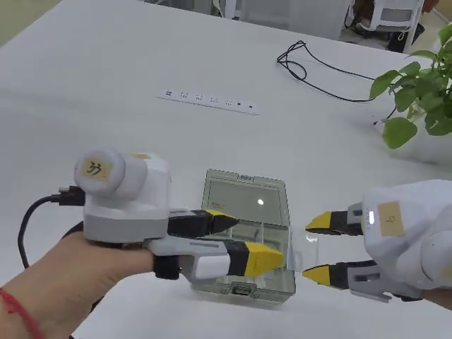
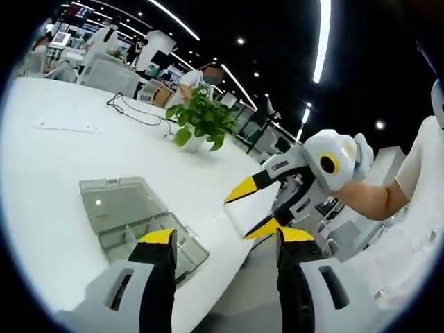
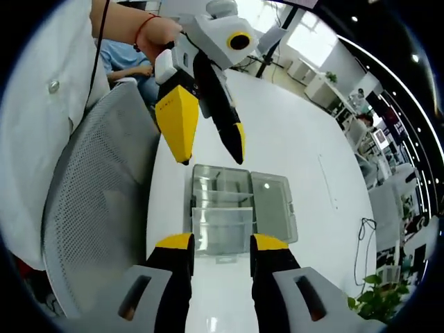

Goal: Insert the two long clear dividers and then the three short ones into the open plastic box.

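White counter (image 1: 106, 70) runs back to a power strip (image 1: 208, 102) and a looped black cable (image 1: 282, 62), with office desks and chairs behind.

At the left of the head view a hand (image 1: 70, 275) grips the left tongs (image 1: 259, 240). Their yellow-tipped jaws stand wide apart with nothing between them. They reach in over the near left part of the open plastic box (image 1: 275, 291). In the right gripper view they hang above the box, clear of it.

The box sits on the counter near its front edge, between the two tongs, its lid (image 1: 244, 192) laid flat open behind it. Thin clear walls show inside it, though I cannot tell how many.

Just right of the box, the right tongs (image 1: 306, 248) pinch a clear divider (image 3: 222, 232) edgewise between their yellow tips. The pane spans the gap from jaw to jaw, and in the right gripper view it overlaps the near end of the box. Whether it is a long or a short piece I cannot tell.

Further right, at the counter's far edge, stands a leafy green plant (image 1: 424, 92).
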`<state>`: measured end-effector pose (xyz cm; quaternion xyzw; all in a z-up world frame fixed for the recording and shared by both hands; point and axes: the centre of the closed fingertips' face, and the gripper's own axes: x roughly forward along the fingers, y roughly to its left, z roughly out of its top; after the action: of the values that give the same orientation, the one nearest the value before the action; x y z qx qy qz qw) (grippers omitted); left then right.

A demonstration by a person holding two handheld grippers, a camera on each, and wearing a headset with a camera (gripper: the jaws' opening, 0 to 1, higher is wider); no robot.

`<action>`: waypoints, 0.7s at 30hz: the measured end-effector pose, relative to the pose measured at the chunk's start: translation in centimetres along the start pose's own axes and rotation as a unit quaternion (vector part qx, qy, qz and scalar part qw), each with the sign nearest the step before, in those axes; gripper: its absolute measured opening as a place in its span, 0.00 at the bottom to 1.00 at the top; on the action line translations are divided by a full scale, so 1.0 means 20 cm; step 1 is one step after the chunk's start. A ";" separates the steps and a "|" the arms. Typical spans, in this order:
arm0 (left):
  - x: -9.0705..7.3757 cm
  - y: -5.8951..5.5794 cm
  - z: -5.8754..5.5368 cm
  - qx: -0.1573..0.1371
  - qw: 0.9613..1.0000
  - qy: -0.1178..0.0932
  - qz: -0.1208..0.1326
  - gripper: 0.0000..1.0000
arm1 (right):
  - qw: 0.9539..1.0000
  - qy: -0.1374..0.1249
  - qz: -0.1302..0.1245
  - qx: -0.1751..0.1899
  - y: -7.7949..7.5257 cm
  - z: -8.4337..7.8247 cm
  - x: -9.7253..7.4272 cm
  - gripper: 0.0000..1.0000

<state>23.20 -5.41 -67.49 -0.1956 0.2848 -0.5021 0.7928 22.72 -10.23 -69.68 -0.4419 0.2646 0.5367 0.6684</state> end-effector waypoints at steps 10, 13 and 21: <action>0.08 -0.05 -0.03 -0.064 0.998 0.006 -0.016 0.39 | 1.000 -0.007 -0.006 -0.012 0.02 0.10 -0.02 0.33; 0.09 -0.06 -0.03 -0.084 0.996 0.006 -0.022 0.28 | 1.000 -0.011 -0.006 -0.014 0.03 0.13 -0.02 0.33; 0.09 -0.07 -0.05 -0.104 0.994 0.008 -0.028 0.15 | 1.000 -0.012 -0.008 -0.025 0.04 0.17 -0.03 0.33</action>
<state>22.26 -7.73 -67.84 -0.2810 0.3366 -0.4932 0.7513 21.38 -7.51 -67.94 -0.4545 0.2395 0.5430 0.6642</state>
